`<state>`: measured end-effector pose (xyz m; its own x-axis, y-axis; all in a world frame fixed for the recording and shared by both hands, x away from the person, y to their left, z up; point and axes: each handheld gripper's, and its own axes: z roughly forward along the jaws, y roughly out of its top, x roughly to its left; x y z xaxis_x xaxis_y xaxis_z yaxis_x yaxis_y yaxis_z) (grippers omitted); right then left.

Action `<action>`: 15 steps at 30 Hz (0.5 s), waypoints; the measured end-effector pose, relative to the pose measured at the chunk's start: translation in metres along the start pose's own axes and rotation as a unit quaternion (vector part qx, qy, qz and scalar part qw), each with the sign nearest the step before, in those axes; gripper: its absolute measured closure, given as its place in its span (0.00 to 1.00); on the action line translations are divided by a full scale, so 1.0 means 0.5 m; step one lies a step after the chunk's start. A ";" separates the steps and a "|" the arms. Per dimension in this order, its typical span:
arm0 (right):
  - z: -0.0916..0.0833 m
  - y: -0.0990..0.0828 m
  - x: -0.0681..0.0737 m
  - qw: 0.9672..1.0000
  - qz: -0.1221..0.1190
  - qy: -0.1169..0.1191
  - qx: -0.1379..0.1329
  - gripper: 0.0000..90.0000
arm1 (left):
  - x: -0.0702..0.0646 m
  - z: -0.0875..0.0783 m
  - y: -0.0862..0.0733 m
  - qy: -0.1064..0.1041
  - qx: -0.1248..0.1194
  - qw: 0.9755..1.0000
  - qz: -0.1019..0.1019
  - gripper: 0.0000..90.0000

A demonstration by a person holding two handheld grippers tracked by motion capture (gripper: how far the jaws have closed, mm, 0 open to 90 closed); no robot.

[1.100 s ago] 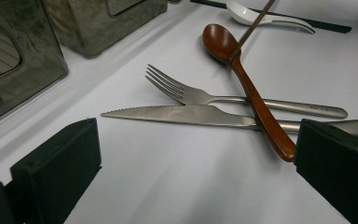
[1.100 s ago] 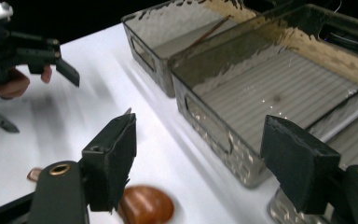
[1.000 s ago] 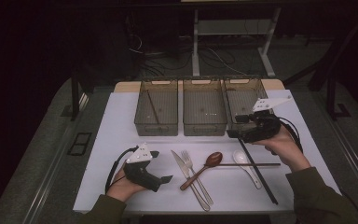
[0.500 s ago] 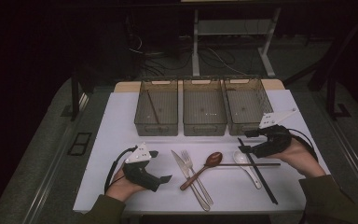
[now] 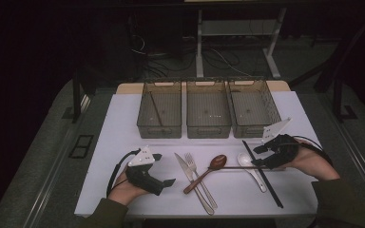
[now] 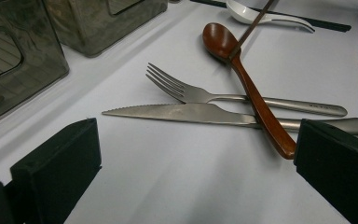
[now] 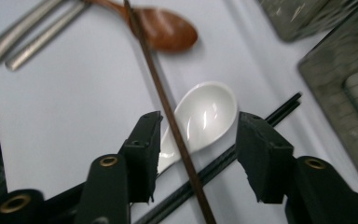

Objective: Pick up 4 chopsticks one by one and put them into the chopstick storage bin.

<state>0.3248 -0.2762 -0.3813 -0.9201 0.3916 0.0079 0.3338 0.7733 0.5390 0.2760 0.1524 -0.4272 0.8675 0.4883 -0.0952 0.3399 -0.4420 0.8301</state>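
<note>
My right gripper (image 7: 198, 126) hovers low over the white mat, and its jaws have just been closing. Between them lie the bowl of a white spoon (image 7: 209, 112) and a thin brown chopstick (image 7: 154, 74), with no pad pressing on either. From above, the right gripper (image 5: 259, 157) points left at the white spoon (image 5: 245, 159) and the brown chopstick (image 5: 237, 167). A pair of black chopsticks (image 5: 264, 176) runs under it. My left gripper (image 5: 165, 169) rests open and empty near the front edge, facing a knife (image 6: 182, 112), a fork (image 6: 191, 93) and a wooden spoon (image 6: 251, 88).
Three clear bins stand in a row at the back of the mat: left (image 5: 159, 128), middle (image 5: 208, 128), right (image 5: 254, 128). The left one holds a brown chopstick (image 5: 156, 108). Bare mat lies at the front left; dark floor and cables beyond the table.
The right gripper has come down from beside the right bin toward the near side, onto the white spoon and brown chopstick, and its jaws have narrowed. The left gripper has stayed put.
</note>
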 end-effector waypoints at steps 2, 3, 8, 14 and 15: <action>0.006 -0.003 0.000 1.000 -0.010 0.006 0.018 0.60 | 0.000 0.000 0.000 0.000 0.001 1.000 0.000 0.00; 0.008 -0.004 0.001 0.999 -0.014 0.010 0.027 0.61 | 0.000 0.000 0.000 0.000 0.001 1.000 0.001 0.00; 0.021 -0.008 0.001 0.997 -0.031 0.013 0.064 0.68 | -0.001 0.001 0.000 0.000 0.001 1.000 0.000 0.00; 0.042 -0.019 -0.005 0.994 -0.040 0.016 0.100 0.73 | -0.001 0.001 0.000 -0.001 0.002 1.000 0.000 0.00; 0.046 -0.019 -0.007 0.993 -0.043 0.016 0.106 0.73 | -0.001 0.001 0.000 -0.001 0.002 1.000 0.000 0.00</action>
<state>0.3292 -0.2735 -0.4060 -0.9522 0.3054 -0.0024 0.2853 0.8923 0.3499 0.2757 0.1515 -0.4275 0.8681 0.4872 -0.0952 0.3409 -0.4457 0.8278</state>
